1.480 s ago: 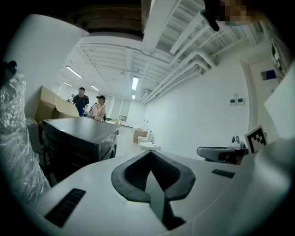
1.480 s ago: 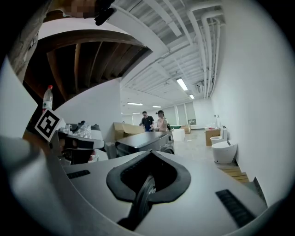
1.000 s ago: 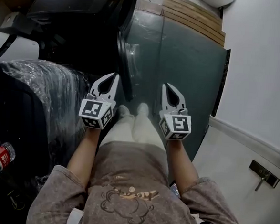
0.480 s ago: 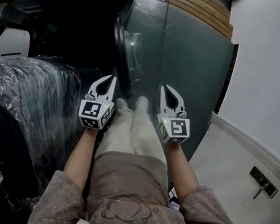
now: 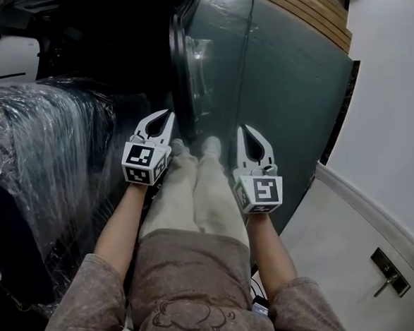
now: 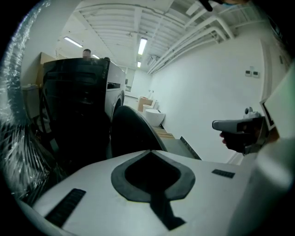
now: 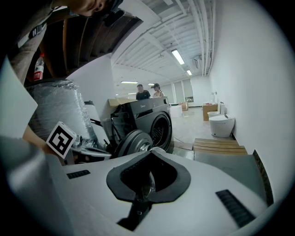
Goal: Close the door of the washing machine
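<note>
White plastic with dark lining, my left gripper (image 5: 170, 113) is clenched, tips touching, with nothing between them. My right gripper (image 5: 244, 127) is the same, closed on air. Both hover low in front of me, above my legs, and point forward.

Just ahead of the left gripper and apart from it stands the washing machine door (image 5: 177, 71). It is swung wide open from the dark washing machine (image 7: 146, 116) and juts out over the green floor (image 5: 286, 89). To my left, near the floor's left edge, sits a bulky thing wrapped in clear plastic film (image 5: 45, 150).

From above, the door stands upright on its edge and I see it almost edge-on. Being round, it has no real long axis. Its plane runs away from me, and its bulging glass bowl (image 5: 199, 60) faces right, towards the open floor. From my right gripper's view the drum opening lies behind the door.

I judge the door stiff and fairly heavy, turning only about its hinge. The rim looks smooth, so a closed gripper could slide on it. I would press on the dark outer ring at the free edge, far from the hinge, not on the glass. The latch probably needs a firm final push.
</note>
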Demonstrator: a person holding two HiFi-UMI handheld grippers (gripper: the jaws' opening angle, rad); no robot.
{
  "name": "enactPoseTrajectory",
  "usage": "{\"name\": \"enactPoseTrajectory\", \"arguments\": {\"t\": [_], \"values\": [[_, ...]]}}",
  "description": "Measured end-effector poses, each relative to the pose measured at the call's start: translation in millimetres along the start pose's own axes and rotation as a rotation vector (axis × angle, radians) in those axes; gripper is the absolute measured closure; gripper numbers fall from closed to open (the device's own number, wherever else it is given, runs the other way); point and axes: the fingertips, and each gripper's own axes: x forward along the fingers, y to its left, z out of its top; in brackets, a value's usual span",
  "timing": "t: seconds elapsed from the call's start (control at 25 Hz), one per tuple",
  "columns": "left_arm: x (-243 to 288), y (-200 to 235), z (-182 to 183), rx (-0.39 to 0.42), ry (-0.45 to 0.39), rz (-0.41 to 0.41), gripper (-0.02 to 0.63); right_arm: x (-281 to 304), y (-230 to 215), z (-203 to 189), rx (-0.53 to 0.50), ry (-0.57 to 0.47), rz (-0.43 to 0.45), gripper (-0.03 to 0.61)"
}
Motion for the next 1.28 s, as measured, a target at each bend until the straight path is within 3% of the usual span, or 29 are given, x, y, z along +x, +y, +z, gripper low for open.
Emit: {"name": "enactPoseTrajectory", "arguments": {"t": [0.28, 0.68, 0.92, 1.28], "values": [[5.5, -1.5, 4.1, -0.022, -0.020, -0.024, 0.614, -3.8, -8.4, -8.1, 0.005, 0.015, -0.024, 0.584], [31.5, -23.4, 14.2, 0.014, -0.017, -0.110, 0.614, -18.6, -18.0, -15.9, 0.039, 0.013, -0.101, 0.584], [51.9, -39.8, 24.0, 0.036, -0.003, -0.157, 0.614, -12.1, -20.0, -30.3, 0.074, 0.048, -0.093, 0.584], [89.8, -69.9, 41.7, 0.054, 0.028, -0.211, 0.614, 15.3, -21.9, -54.2, 0.099, 0.117, 0.007, 0.584]]}}
